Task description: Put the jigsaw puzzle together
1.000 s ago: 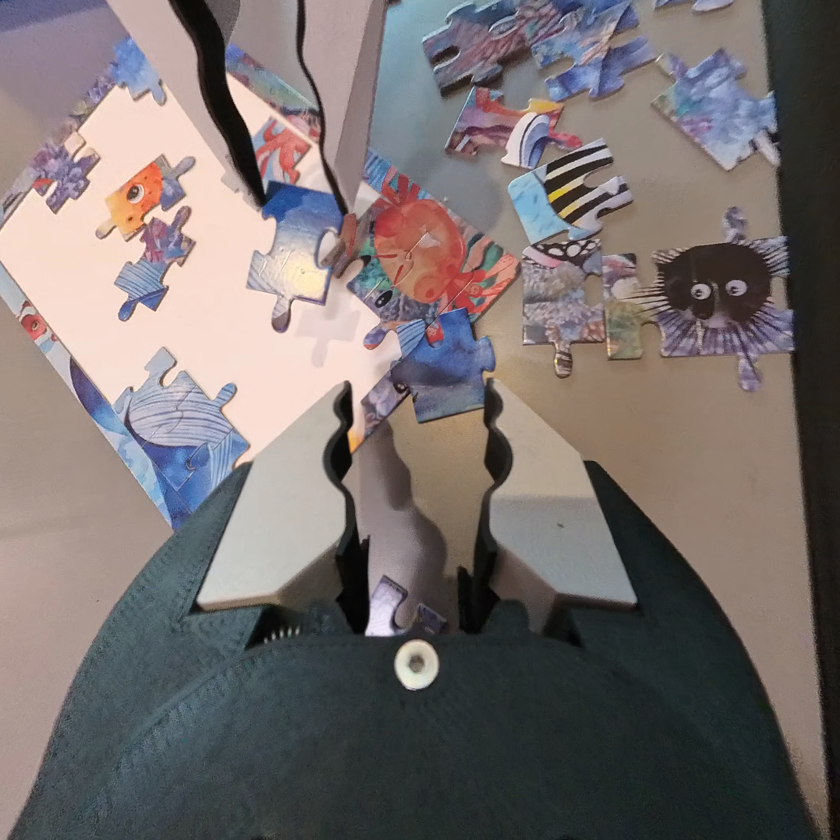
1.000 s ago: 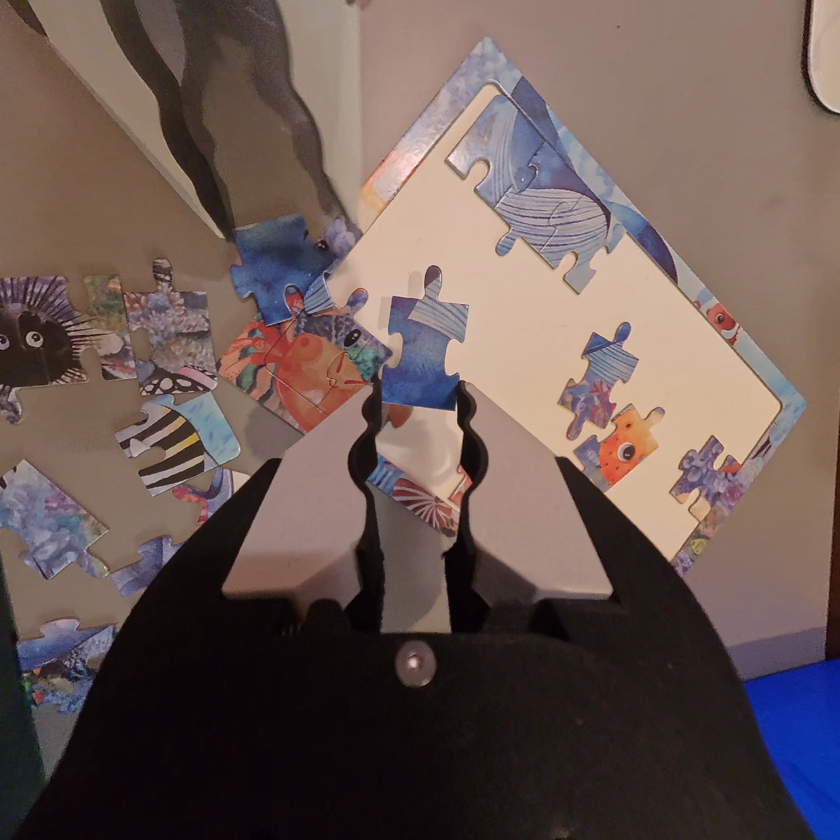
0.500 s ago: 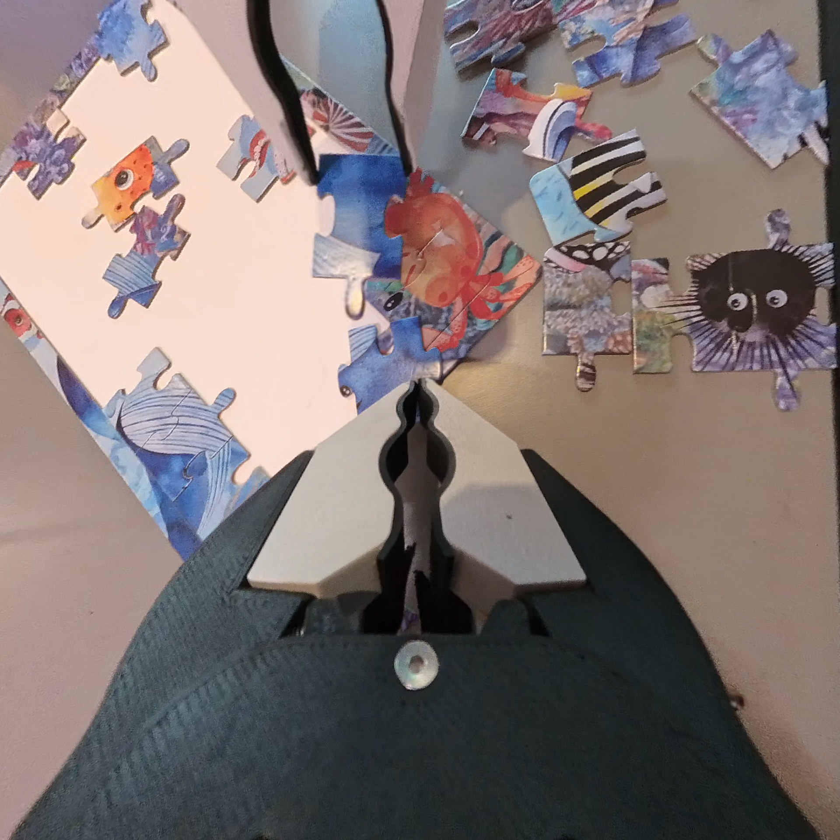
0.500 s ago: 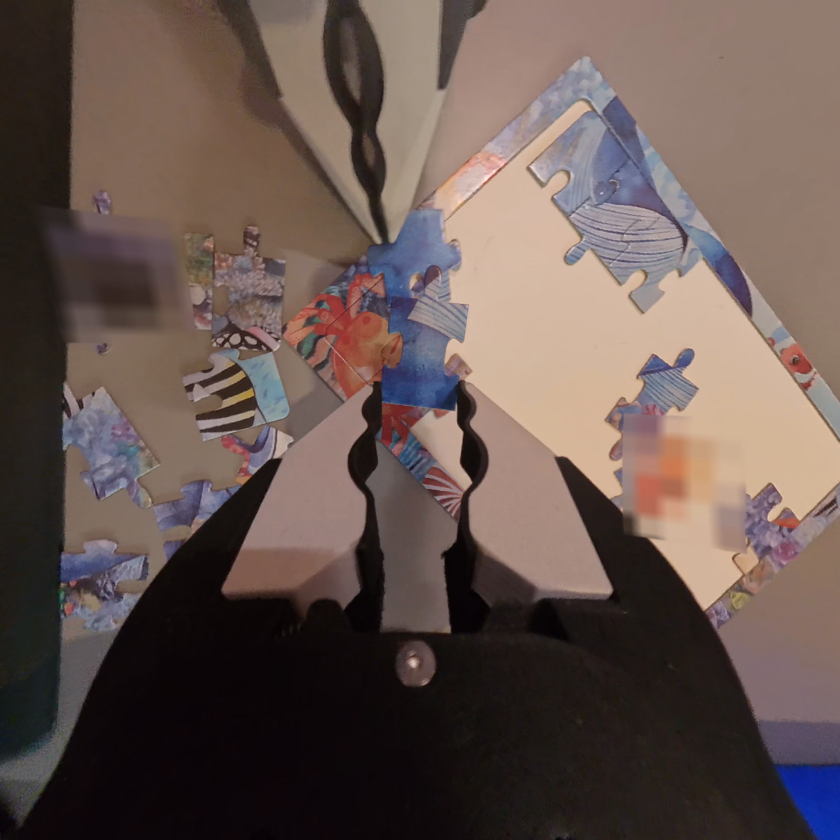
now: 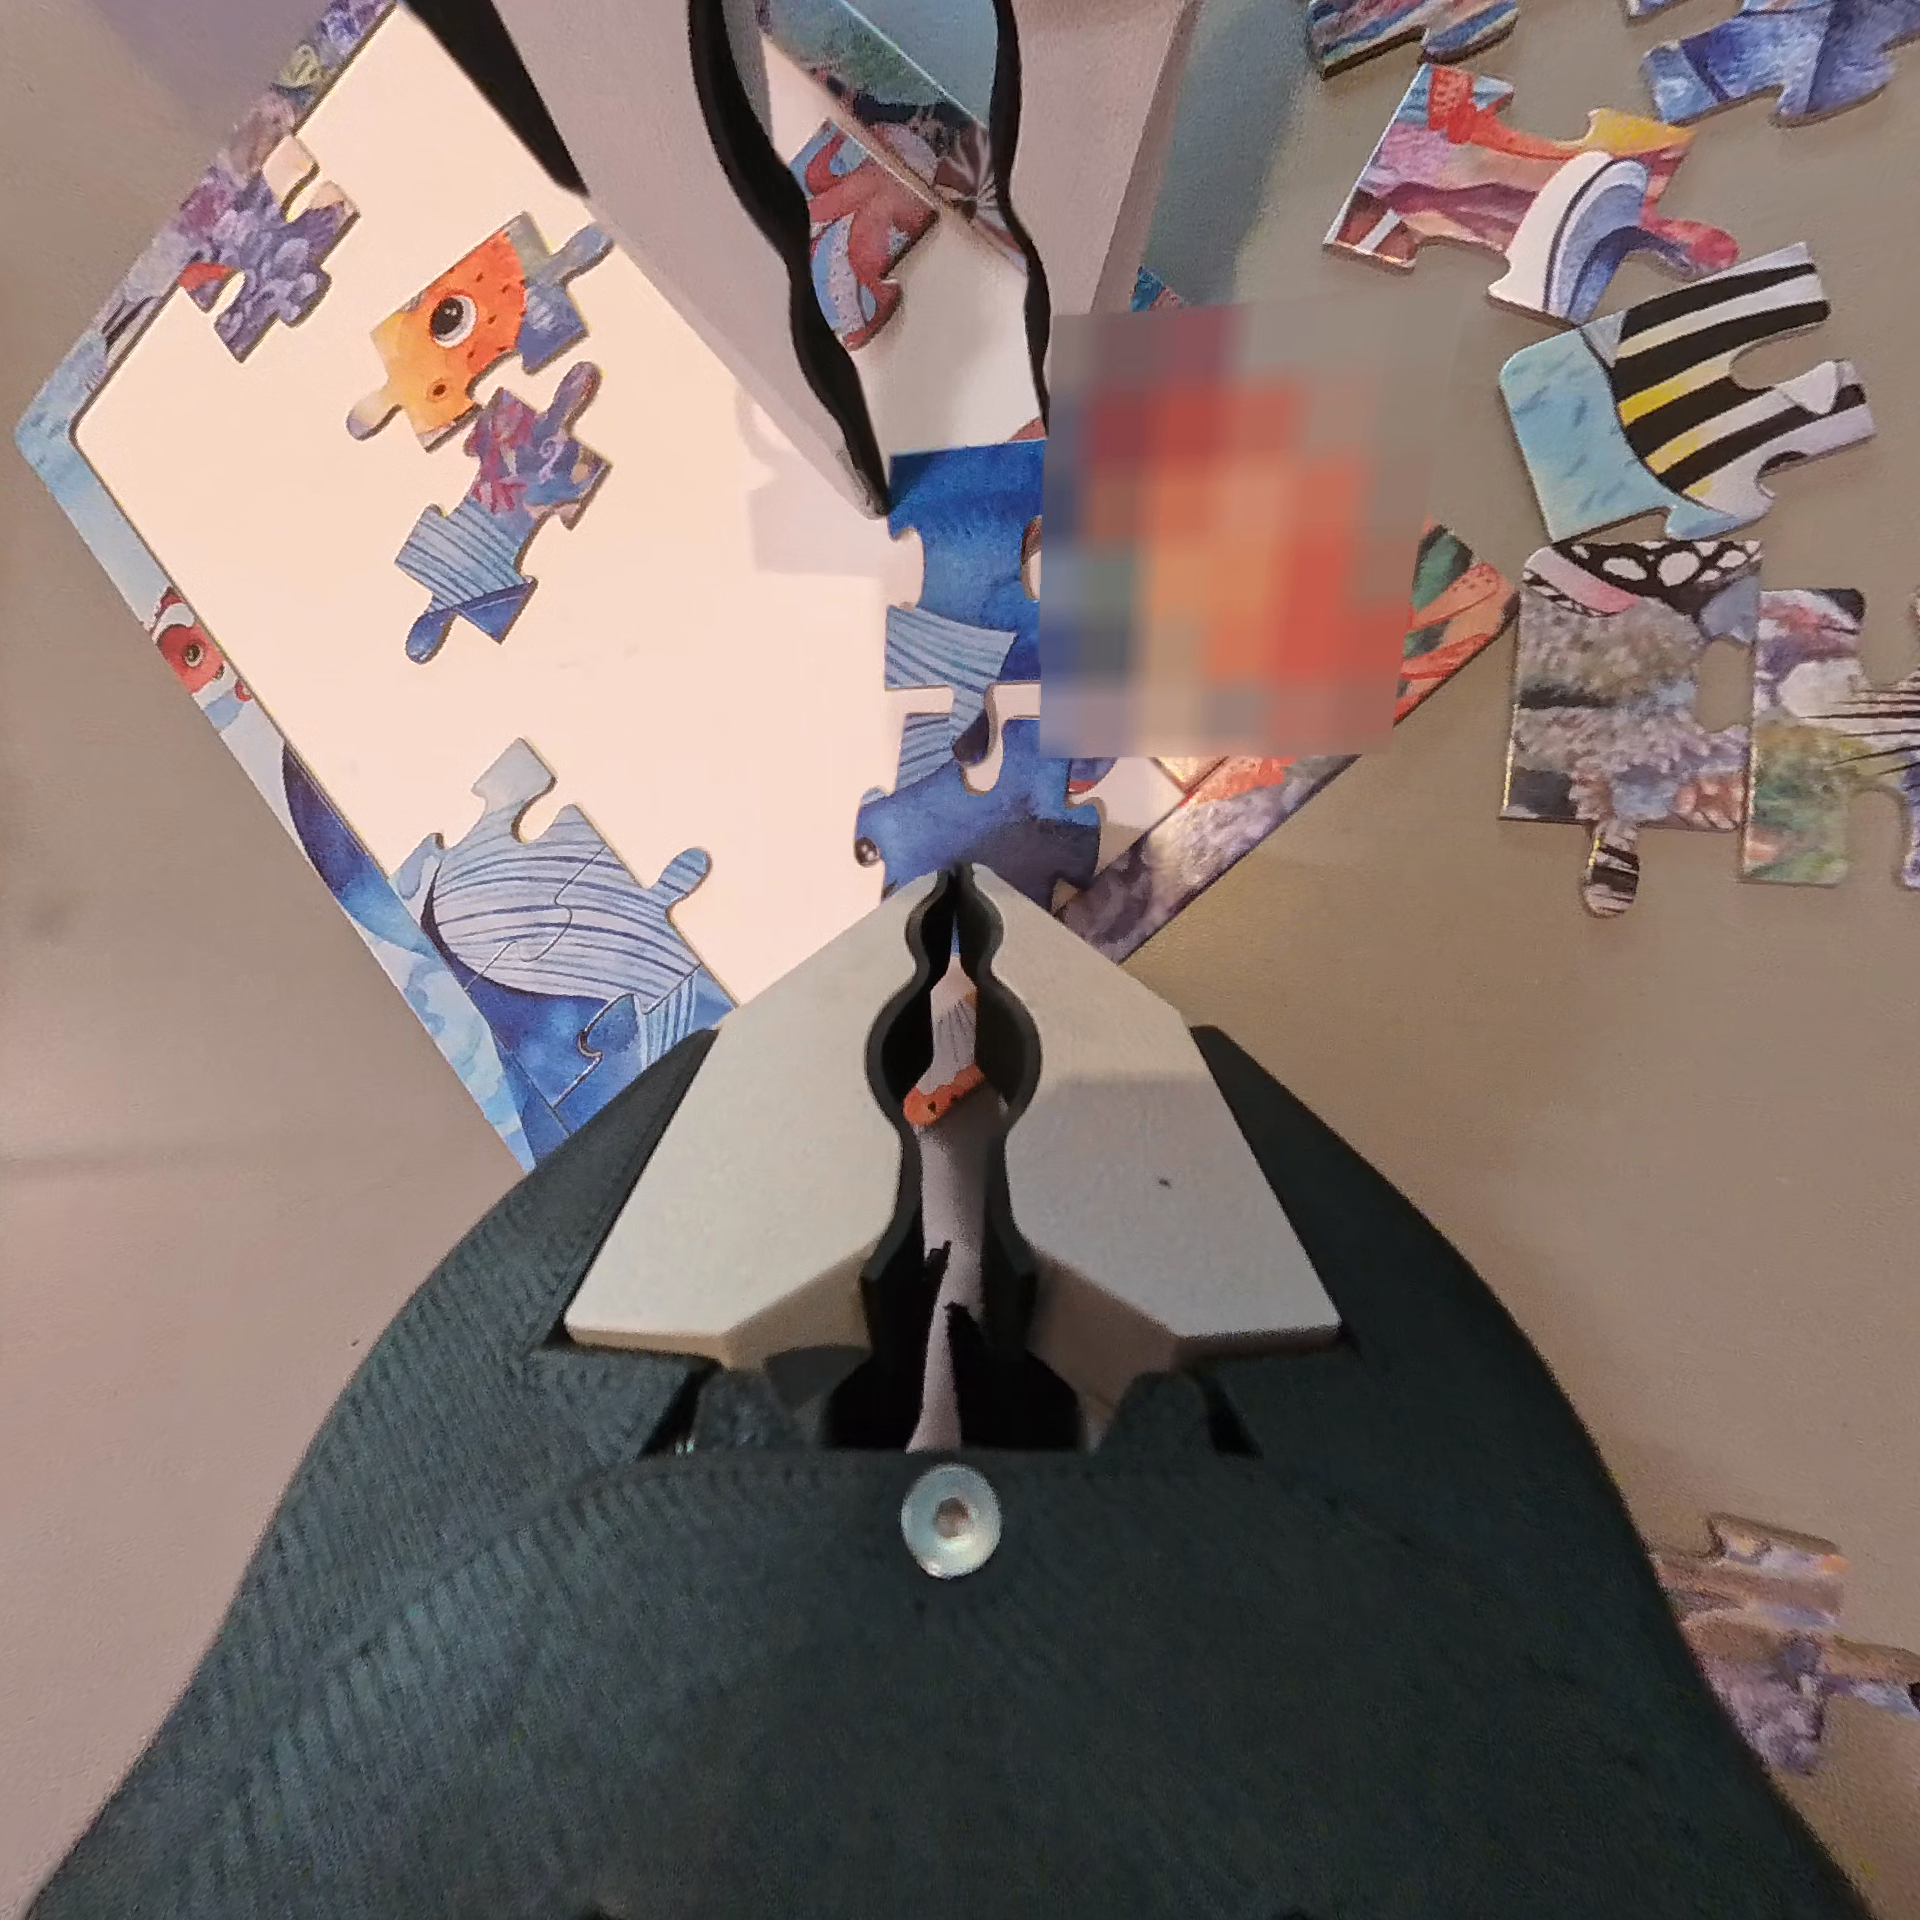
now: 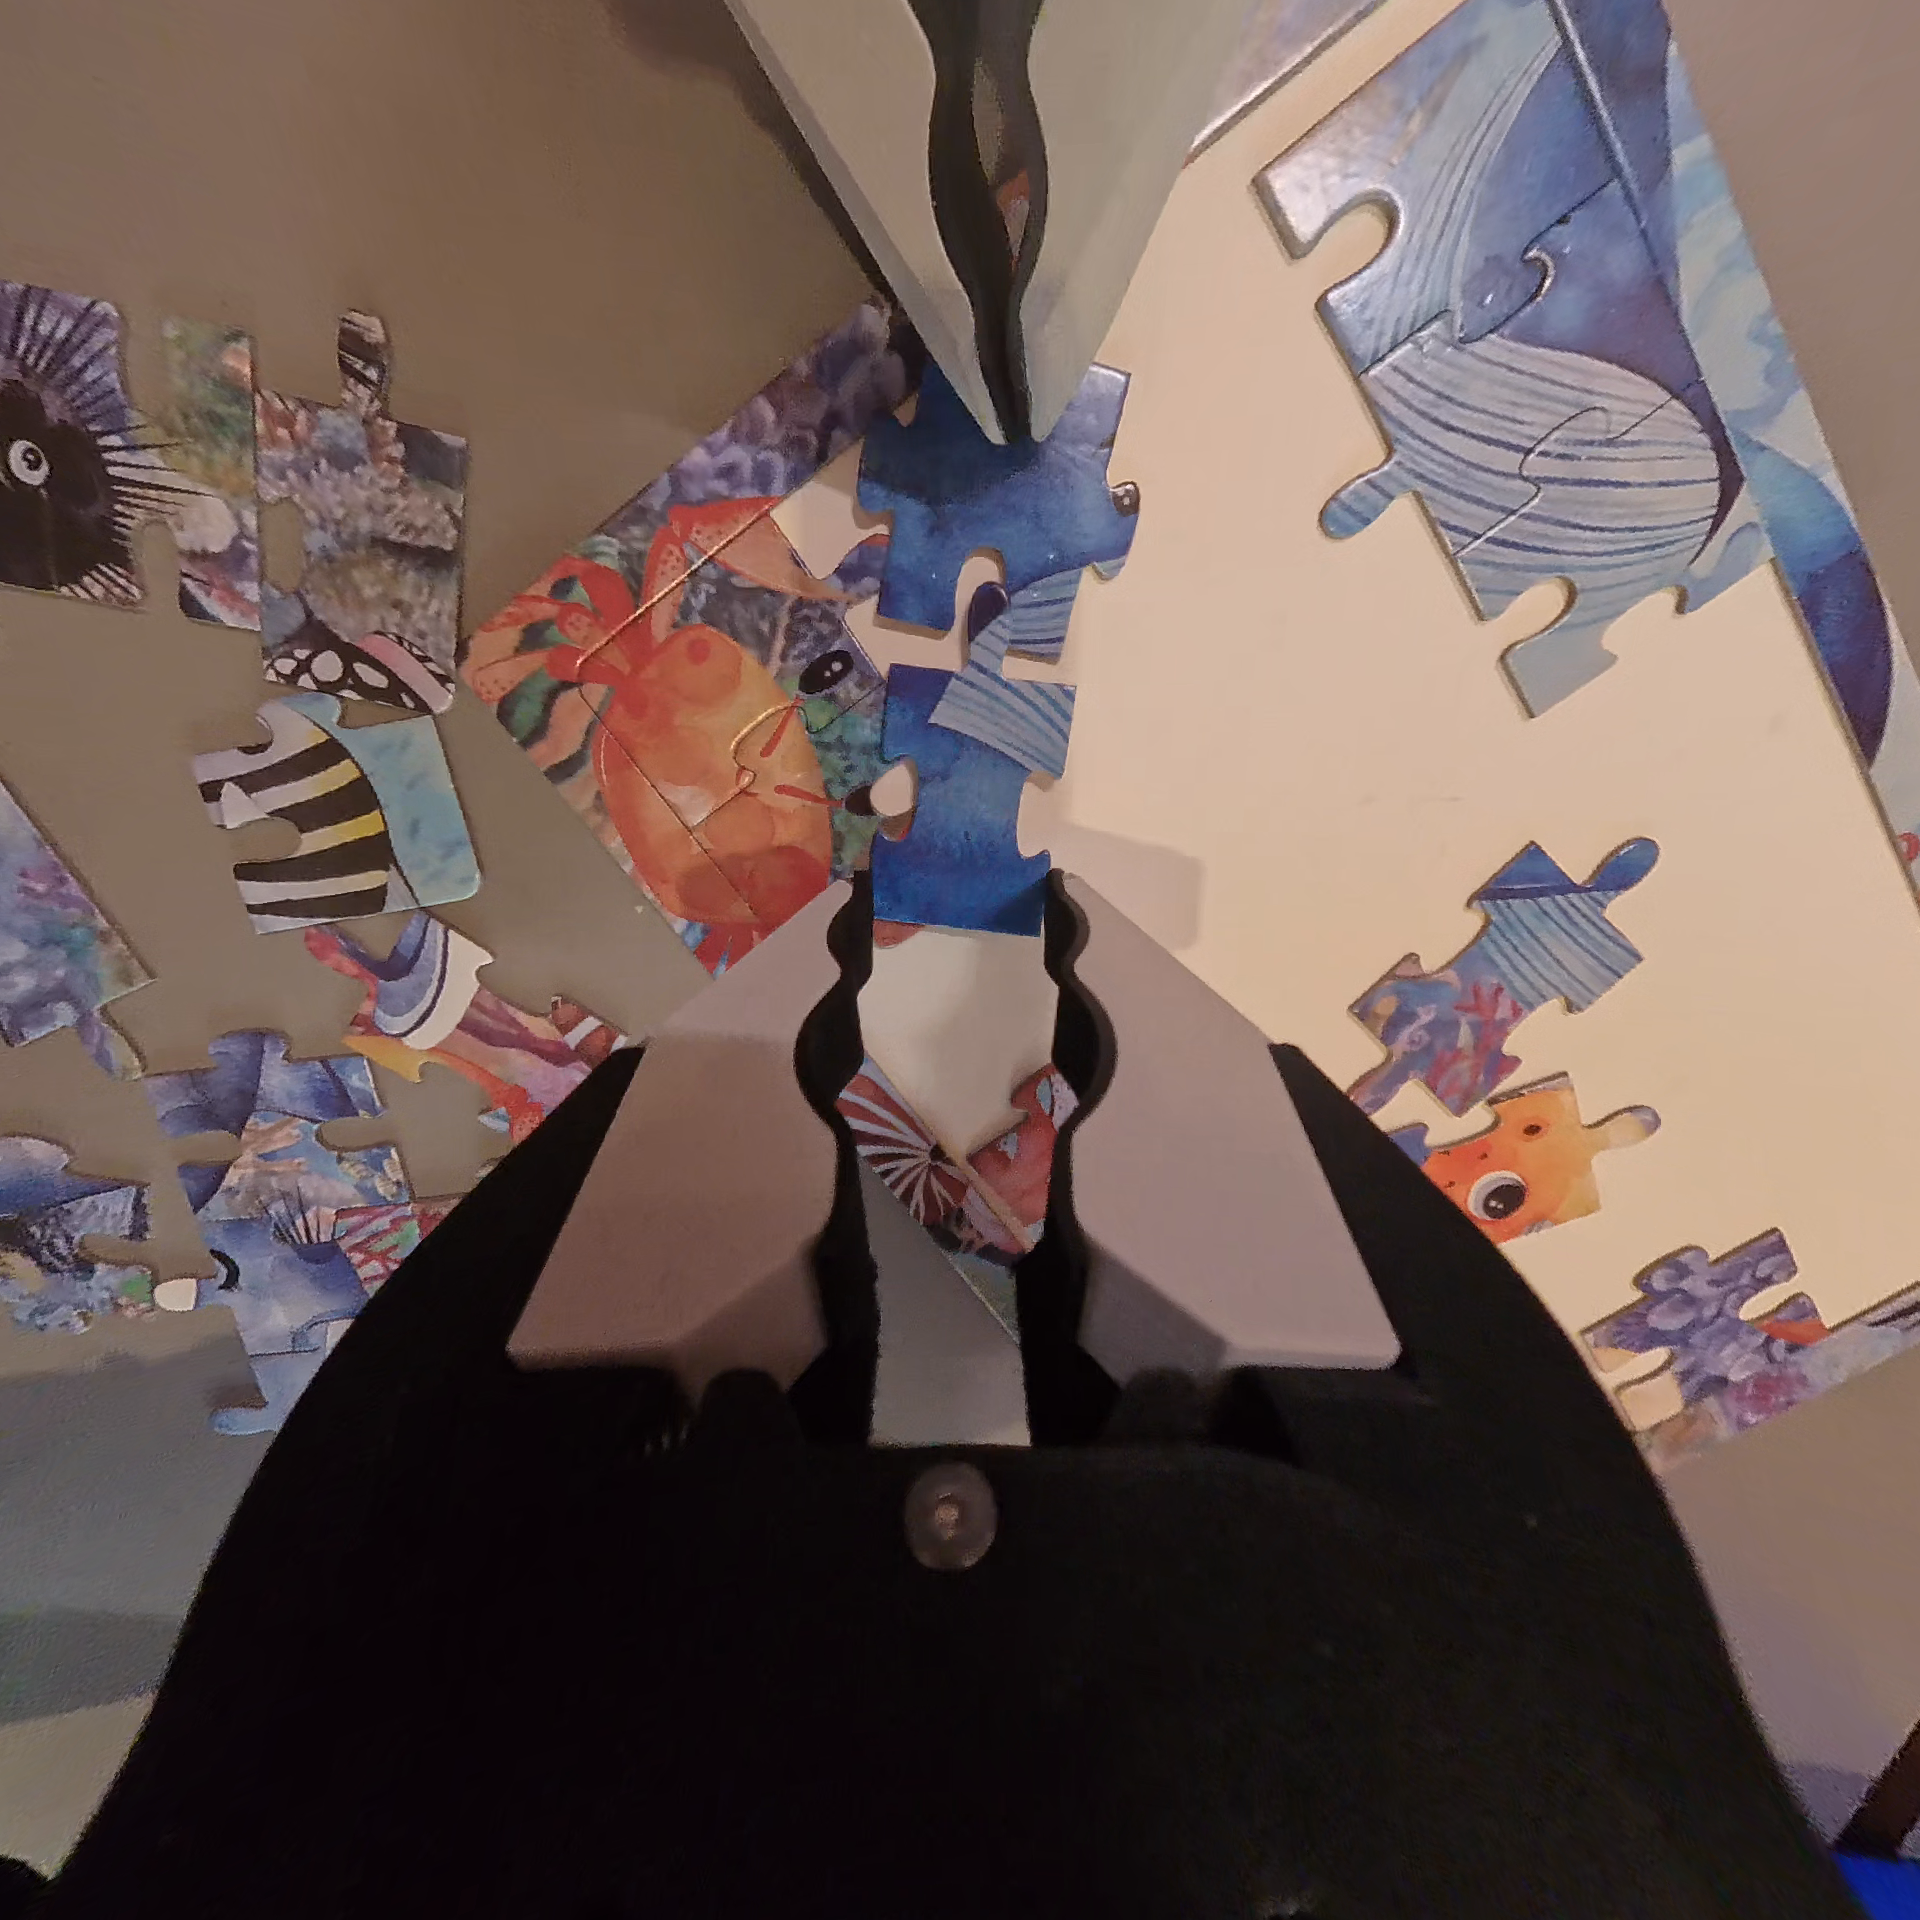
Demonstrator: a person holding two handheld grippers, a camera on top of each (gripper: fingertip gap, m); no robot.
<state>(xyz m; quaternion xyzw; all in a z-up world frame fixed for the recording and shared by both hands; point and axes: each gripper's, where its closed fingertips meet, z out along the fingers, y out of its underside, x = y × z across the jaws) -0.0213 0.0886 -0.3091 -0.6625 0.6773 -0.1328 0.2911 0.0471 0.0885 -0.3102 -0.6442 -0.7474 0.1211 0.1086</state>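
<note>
The puzzle tray (image 5: 644, 665) lies tilted, with whale pieces (image 5: 551, 935) and a crab section (image 6: 707, 769) set in it. My right gripper (image 6: 951, 904) is shut on a blue piece with a striped corner (image 6: 966, 821) and holds it flat against the crab section. In the left wrist view this piece (image 5: 966, 561) lies under the right fingers (image 5: 748, 343). My left gripper (image 5: 956, 891) is shut with nothing between its pads. Its tip rests on a dark blue piece (image 5: 987, 831). The right wrist view shows that piece (image 6: 997, 509) under the left fingers (image 6: 904, 208).
Loose pieces lie on the table beside the tray: a striped fish (image 5: 1683, 405), a spotted coral piece (image 5: 1631, 686), a black spiky creature (image 6: 52, 468) and several blue ones (image 6: 270, 1174). An orange fish piece (image 5: 457, 322) and a purple coral piece (image 5: 270, 249) lie on the tray. Left tips to right tips: about 8 cm. My right gripper's tips are some 10 cm from the striped fish (image 5: 1683, 405). The right camera catches it too, in the right wrist view (image 6: 338, 819).
My left jaws closed with nothing between them and moved onto the tray, pushing the dark blue piece. My right gripper carried its blue piece across to the crab section.
</note>
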